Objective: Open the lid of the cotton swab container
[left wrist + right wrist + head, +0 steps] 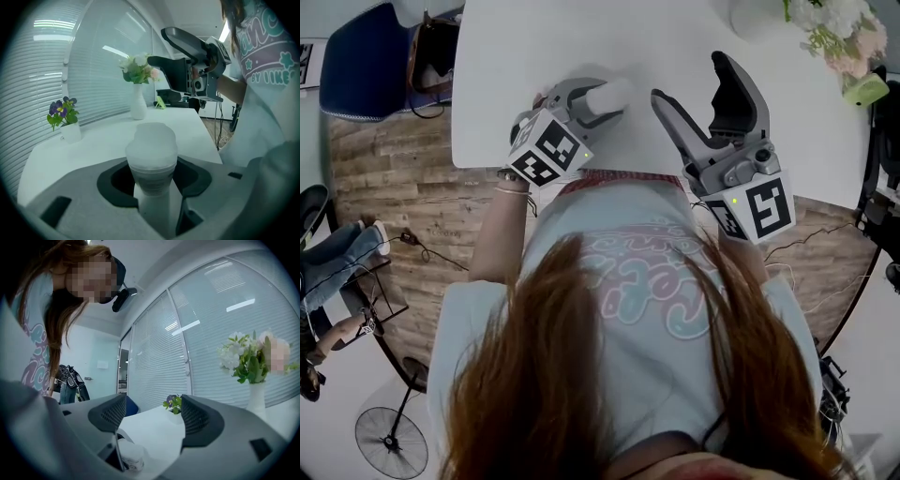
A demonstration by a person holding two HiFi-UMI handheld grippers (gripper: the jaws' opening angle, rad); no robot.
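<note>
The left gripper (589, 106) is pinching the cotton swab container (153, 197) over the white table's (516, 56) near edge, its lid (151, 140) not yet off, while the right gripper (686, 80) is hanging spread and empty just beside it, so it is probably needing to clasp that lid next.

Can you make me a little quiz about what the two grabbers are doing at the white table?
1. True or false: the right gripper is pinched shut on something.
2. What does the left gripper hold? A) a spoon B) the cotton swab container C) nothing
3. Fill in with on or off: the lid is ___ the container.
Key: 1 false; 2 B; 3 on.
</note>
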